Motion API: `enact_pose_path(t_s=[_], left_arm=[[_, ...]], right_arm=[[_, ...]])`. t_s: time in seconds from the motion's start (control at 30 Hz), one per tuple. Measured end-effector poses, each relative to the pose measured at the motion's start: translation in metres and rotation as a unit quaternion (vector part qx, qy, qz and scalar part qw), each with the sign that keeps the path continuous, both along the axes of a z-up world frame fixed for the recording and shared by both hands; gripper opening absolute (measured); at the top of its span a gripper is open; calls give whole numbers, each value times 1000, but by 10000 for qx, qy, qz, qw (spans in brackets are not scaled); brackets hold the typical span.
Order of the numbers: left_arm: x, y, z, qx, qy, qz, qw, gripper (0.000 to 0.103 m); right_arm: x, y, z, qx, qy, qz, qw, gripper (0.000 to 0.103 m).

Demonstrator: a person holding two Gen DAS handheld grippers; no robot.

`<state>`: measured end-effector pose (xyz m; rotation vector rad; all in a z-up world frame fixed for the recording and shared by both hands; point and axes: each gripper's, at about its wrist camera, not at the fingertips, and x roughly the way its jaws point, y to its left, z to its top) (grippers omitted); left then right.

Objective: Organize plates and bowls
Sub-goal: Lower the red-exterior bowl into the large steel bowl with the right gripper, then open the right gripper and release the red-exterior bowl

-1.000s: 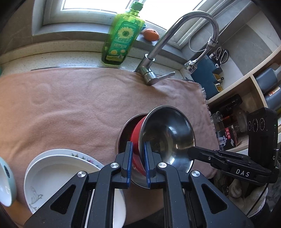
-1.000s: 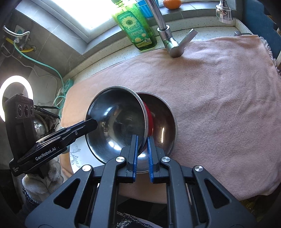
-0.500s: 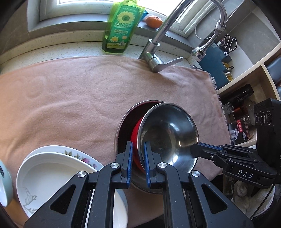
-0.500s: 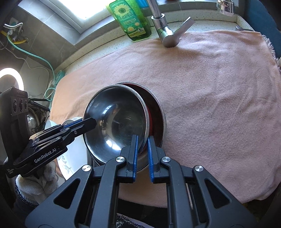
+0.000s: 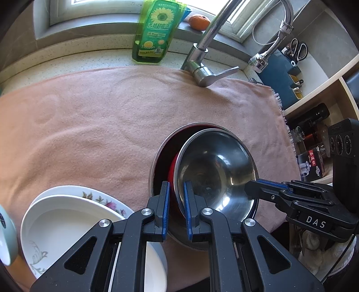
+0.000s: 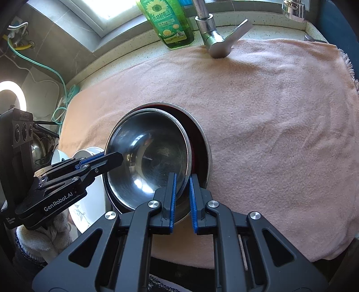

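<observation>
A steel bowl with a red outside (image 5: 215, 175) (image 6: 148, 157) sits tilted inside a larger steel bowl (image 5: 161, 146) (image 6: 204, 143) on the pink towel (image 5: 101, 116). My left gripper (image 5: 176, 188) is shut on the near-left part of its rim. My right gripper (image 6: 182, 179) is shut on the opposite side of the same rim. Each gripper shows in the other's view, the right gripper (image 5: 253, 188) at the bowl's right edge and the left gripper (image 6: 114, 157) at its left edge. Stacked white plates (image 5: 67, 220) (image 6: 89, 202) lie beside the bowls.
A flowered plate (image 5: 105, 200) lies under the white one, and a pale blue dish (image 5: 6, 235) is at the far left edge. A green soap bottle (image 5: 154, 33), a faucet (image 5: 202, 65) and an orange (image 5: 198, 21) stand at the back. Shelves with jars (image 5: 314, 143) are on the right.
Both grippers have lowered the red-backed steel bowl further into the larger bowl, and it sits flatter now. Both grips on the rim are unchanged.
</observation>
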<state>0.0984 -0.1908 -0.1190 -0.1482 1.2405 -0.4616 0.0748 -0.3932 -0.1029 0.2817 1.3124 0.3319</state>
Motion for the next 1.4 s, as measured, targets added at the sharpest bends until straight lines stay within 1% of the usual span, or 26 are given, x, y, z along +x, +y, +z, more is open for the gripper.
enact_pose_path(t_s=[0.27,0.4,0.57,0.6,0.8,0.93,1.13,1.4], left_arm=[[2,-1,-2,46,48,-20,10000,11],[2,0,-2,69,25,-34,10000,11],[2,-1,-2,81,15,-58,9999,12],[2,0,-2,89,16,-74,9999,14],[3,-1,-3,130,12,-87,9999,14],[1,-2,1,237,-94,-120,9996,14],[2,0,5,226,-139,-142,9995,14],[2,-7,3,353,-271,-246,9987,14]], right_arm=[[0,4,-1,-167,-13,15,9999,13],[1,2,-3,-132,27,-34,9999,13],[1,3,3,-142,-68,-23,9999,13],[1,4,5,-156,-96,-21,9998,13],[-1,3,13,-185,-195,-26,9996,13],[-2,2,15,-166,-201,-50,9996,13],[-4,1,17,-114,-218,-68,9997,13],[-6,3,22,-121,-281,-56,9995,13]])
